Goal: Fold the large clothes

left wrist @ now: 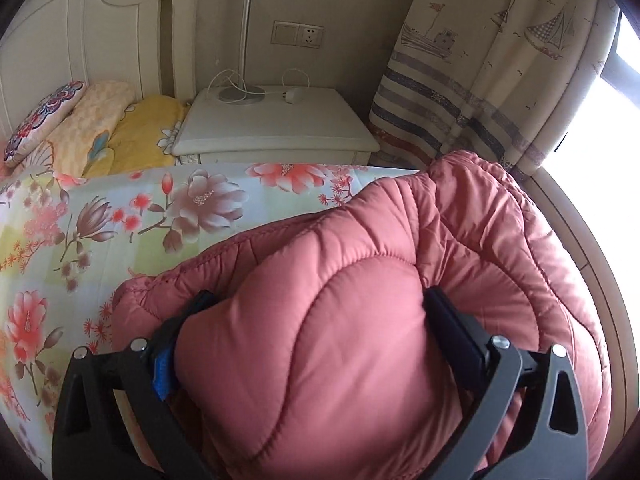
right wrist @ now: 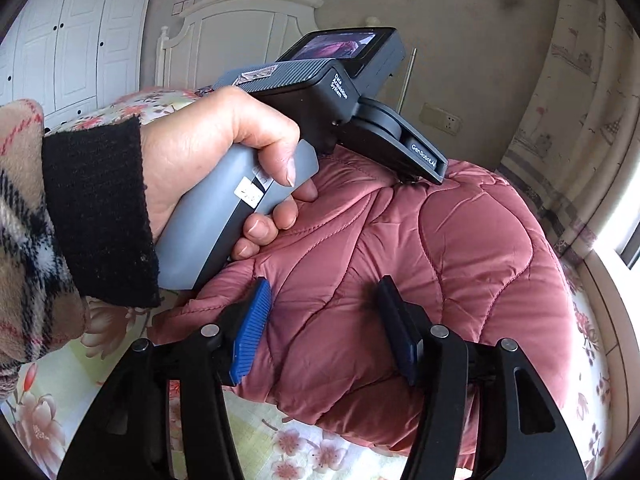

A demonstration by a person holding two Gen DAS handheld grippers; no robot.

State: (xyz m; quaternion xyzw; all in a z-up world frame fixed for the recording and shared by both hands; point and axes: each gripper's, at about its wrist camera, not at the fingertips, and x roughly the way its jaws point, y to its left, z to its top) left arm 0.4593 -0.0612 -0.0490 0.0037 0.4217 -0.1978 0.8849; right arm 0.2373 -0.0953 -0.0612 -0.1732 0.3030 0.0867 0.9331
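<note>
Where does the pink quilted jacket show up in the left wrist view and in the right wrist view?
Left wrist: pink quilted jacket fills lower centre and right, bulging between the left gripper fingers.
Right wrist: jacket fills centre and right, beyond the right gripper, under the hand-held left gripper.
Shared landmark: the floral bedsheet under the jacket.
</note>
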